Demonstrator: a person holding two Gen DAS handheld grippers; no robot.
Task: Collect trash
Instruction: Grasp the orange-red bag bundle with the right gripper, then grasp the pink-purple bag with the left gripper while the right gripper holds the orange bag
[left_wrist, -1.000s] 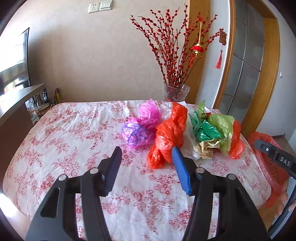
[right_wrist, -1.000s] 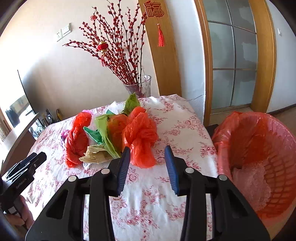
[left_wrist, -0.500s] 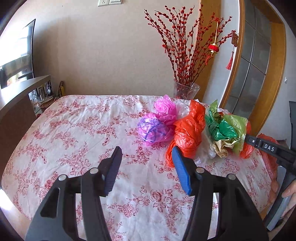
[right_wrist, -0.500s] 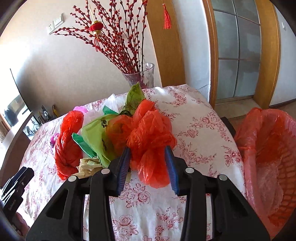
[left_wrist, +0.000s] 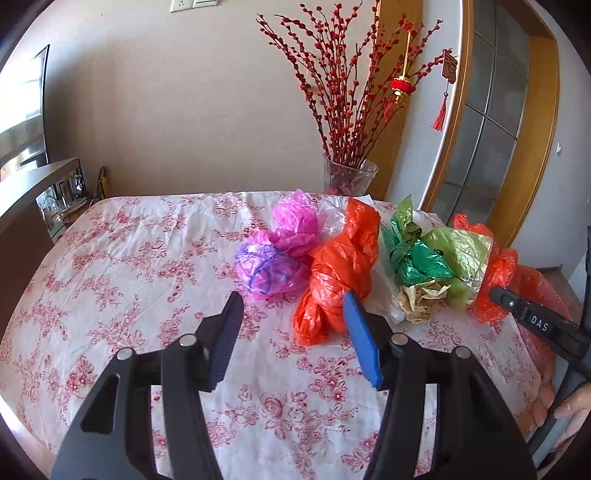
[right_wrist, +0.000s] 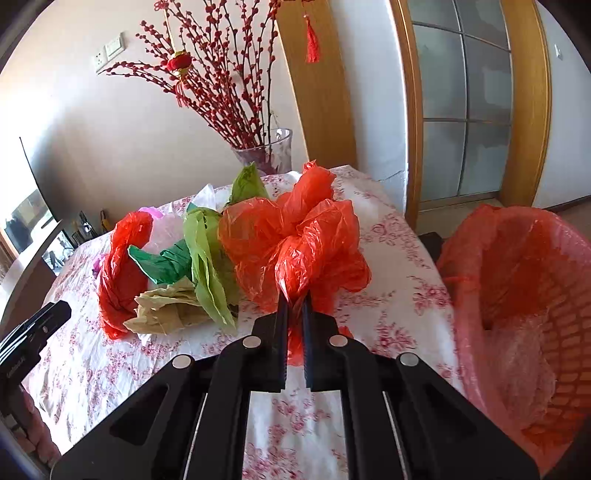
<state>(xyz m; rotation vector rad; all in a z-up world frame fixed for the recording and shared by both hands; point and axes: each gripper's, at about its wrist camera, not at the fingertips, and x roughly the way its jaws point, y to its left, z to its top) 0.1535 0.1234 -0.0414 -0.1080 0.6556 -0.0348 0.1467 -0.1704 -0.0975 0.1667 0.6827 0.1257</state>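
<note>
The right gripper (right_wrist: 294, 308), jaws just closing, is pinching the crumpled red plastic bag (right_wrist: 295, 243) lying on the floral tablecloth (right_wrist: 388, 240) beside the red-lined basket (right_wrist: 517, 280), while the left gripper (left_wrist: 291, 317) is hovering half open, holding nothing.

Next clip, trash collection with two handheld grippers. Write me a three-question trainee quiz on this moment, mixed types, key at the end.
1. True or false: the left gripper is clamped on the pink bag.
2. What is the right gripper shut on?
A. green bag
B. orange-red bag
C. vase
3. Where does the lined basket stand in the right wrist view?

Key
1. False; its jaws stand open and empty.
2. B, the orange-red bag; the jaws have just closed on it.
3. Right of the table, off its edge.
</note>
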